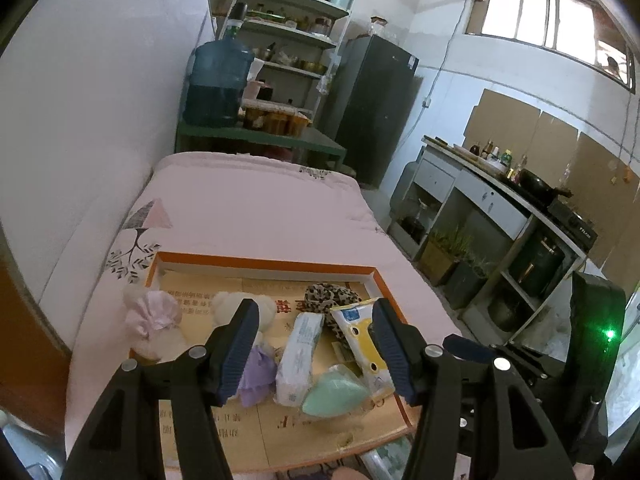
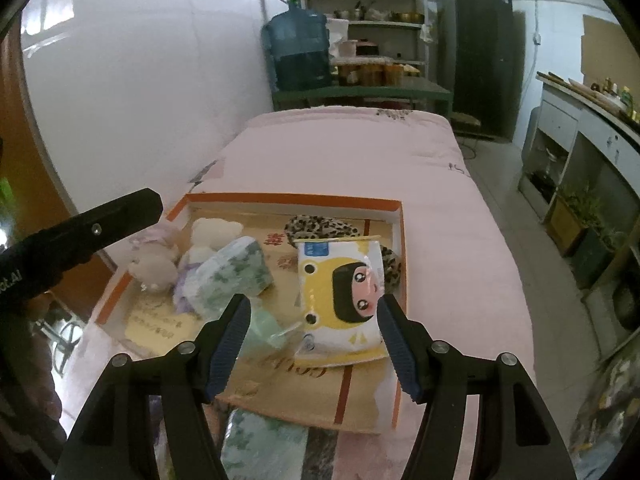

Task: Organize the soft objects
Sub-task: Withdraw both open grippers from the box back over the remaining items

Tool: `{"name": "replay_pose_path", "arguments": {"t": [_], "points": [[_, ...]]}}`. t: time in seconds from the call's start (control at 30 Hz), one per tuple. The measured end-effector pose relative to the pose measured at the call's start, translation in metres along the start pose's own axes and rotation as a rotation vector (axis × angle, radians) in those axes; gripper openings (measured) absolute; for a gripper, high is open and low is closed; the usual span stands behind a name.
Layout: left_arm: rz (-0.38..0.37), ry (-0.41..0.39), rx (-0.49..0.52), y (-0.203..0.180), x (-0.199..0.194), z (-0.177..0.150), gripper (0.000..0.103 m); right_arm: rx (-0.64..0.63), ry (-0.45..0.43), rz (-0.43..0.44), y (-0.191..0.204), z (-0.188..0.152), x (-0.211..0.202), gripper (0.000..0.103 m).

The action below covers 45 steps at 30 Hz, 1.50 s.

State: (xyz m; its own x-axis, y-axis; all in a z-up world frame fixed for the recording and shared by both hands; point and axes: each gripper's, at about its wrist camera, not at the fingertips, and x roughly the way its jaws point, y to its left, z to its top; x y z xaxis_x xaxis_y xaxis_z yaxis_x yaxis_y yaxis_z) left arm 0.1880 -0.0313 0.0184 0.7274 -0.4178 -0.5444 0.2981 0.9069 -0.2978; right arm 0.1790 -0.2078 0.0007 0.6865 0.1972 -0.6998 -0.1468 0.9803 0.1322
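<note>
An orange-rimmed cardboard box lies on the pink bed. In it lie two plush bears, a white-green tissue pack, a yellow cartoon tissue pack, a mint-green soft piece and a leopard-print cloth. My left gripper is open and empty above the box's near half. My right gripper is open and empty, its right finger beside the yellow pack.
Another green-patterned tissue pack lies outside the box at its near edge. The pink bed runs away toward a green table with a water jug. A white wall is left; a kitchen counter is right.
</note>
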Motion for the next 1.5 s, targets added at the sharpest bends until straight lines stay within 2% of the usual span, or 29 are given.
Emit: {"name": "replay_pose_path", "arguments": {"t": [0.17,0.47,0.73,0.97,1.5], "points": [[-0.018,-0.010,-0.026,0.002,-0.015,-0.008,0.059,-0.008,-0.020,0.004,0.010,-0.009,-0.018,0.067],[0.003,-0.037,-0.039,0.001,-0.043,-0.022,0.059,-0.025,-0.050,0.007,0.022,-0.020,-0.043,0.067],[0.081,-0.080,0.005,-0.007,-0.071,-0.033,0.059,-0.023,-0.064,0.015,0.029,-0.033,-0.062,0.067],[0.119,-0.093,0.038,-0.010,-0.088,-0.044,0.059,-0.025,-0.062,0.014,0.034,-0.044,-0.068,0.067],[0.151,-0.119,0.104,-0.025,-0.116,-0.067,0.059,-0.038,-0.097,0.015,0.045,-0.064,-0.088,0.067]]}}
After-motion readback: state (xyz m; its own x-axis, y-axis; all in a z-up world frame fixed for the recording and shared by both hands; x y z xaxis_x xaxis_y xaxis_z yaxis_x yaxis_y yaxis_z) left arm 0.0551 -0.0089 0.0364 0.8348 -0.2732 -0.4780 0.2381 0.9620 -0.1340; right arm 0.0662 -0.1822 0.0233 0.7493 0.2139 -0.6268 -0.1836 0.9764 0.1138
